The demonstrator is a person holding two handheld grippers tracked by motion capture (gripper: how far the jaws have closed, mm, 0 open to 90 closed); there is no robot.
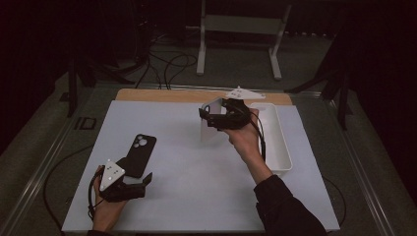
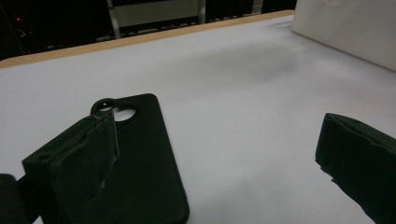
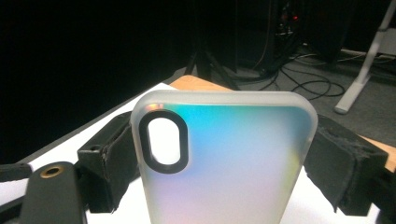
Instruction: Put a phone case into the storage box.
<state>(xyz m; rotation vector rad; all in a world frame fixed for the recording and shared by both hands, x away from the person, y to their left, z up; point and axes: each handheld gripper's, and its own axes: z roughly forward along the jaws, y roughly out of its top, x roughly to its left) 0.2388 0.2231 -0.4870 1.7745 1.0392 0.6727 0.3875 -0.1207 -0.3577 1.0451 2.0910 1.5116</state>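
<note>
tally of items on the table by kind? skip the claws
Phone cases: 2 (a matte black phone case with a camera cutout lying flat; a frosted translucent iridescent phone case held in the right claw)
White rectangular plastic trays: 1
Total: 3

held phone case (image 3: 224, 163): frosted white, iridescent sheen, black camera ring
lying phone case (image 1: 138, 154): black
tray (image 1: 278, 142): white
tabletop (image 1: 187, 167): white
</note>
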